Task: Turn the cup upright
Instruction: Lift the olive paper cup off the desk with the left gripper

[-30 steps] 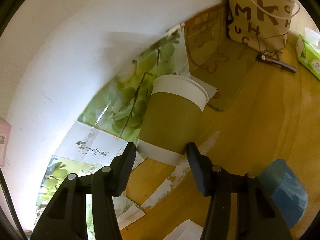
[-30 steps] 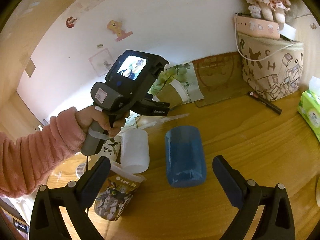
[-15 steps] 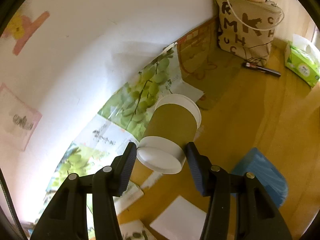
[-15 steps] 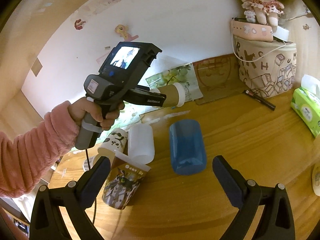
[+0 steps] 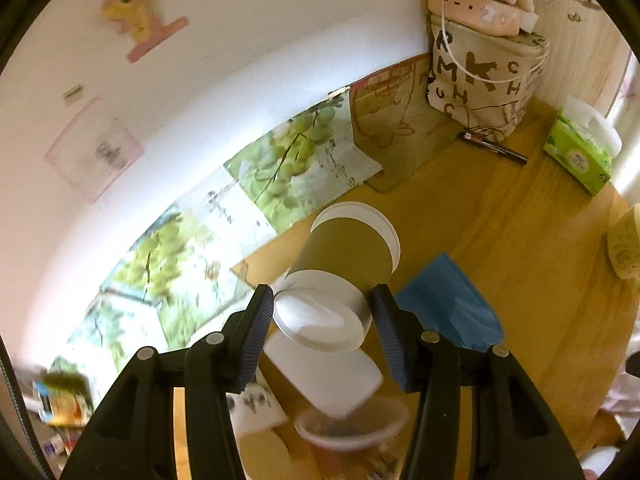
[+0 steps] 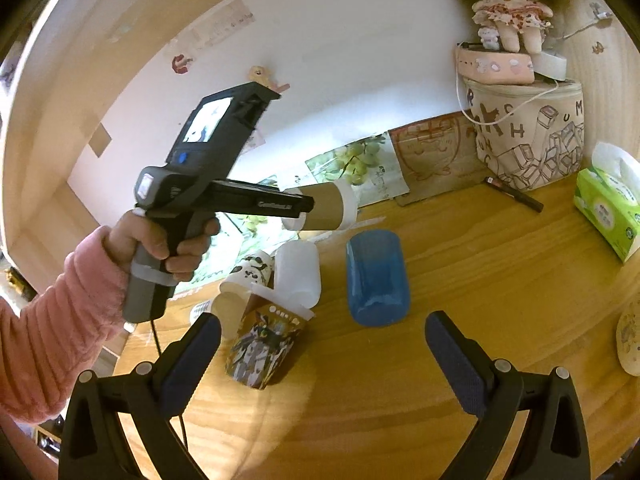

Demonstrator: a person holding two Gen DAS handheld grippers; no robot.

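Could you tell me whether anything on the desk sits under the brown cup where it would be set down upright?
Yes: below the held brown cup lie a white cup and a blue cup; bare desk lies to their right.

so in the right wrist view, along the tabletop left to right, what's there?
printed cup → white cup → blue cup → black pen → green tissue pack

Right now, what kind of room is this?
Probably a child's bedroom desk: a doll sits on a lettered storage bag, cartoon stickers dot the wall, and a tissue pack rests on the wooden desktop.
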